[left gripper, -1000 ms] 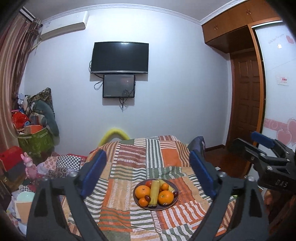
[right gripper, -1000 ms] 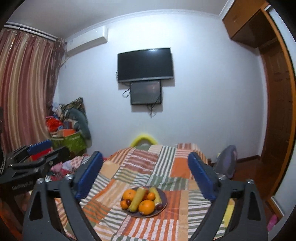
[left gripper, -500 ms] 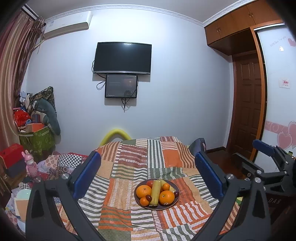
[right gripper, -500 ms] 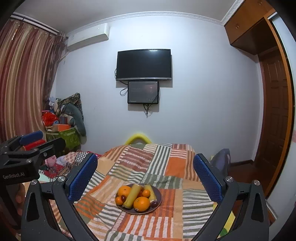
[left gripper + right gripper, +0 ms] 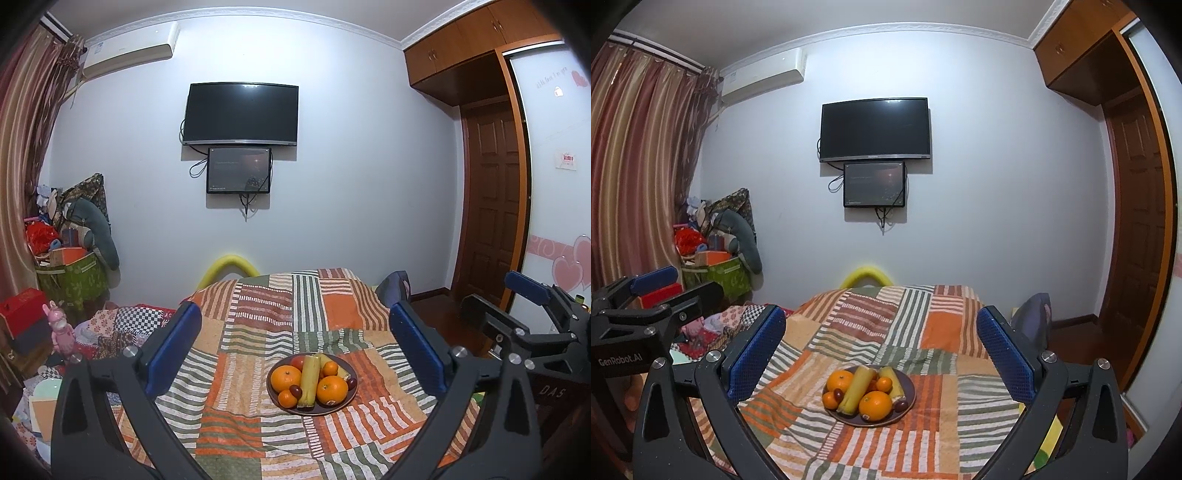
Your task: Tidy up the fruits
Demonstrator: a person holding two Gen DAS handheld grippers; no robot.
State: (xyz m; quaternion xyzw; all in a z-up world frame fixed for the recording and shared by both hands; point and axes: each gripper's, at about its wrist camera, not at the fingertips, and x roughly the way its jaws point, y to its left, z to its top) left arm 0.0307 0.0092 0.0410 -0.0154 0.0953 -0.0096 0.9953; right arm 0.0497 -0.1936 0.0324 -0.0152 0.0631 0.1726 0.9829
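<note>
A dark plate [image 5: 312, 409] of fruit — oranges [image 5: 331, 389], a yellow-green stalk [image 5: 309, 380], small dark-red fruits — sits on the patchwork striped blanket [image 5: 258, 332]. The left gripper [image 5: 295, 350] and right gripper [image 5: 881, 354] both hover short of it, jaws wide apart, nothing between them.

open quilt [image 5: 236, 373] around plate [image 5: 276, 397], clutter pile [image 5: 70, 266] far left

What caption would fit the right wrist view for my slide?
Open right tongs frame a plate of oranges and bananas on a striped patchwork blanket.
</note>
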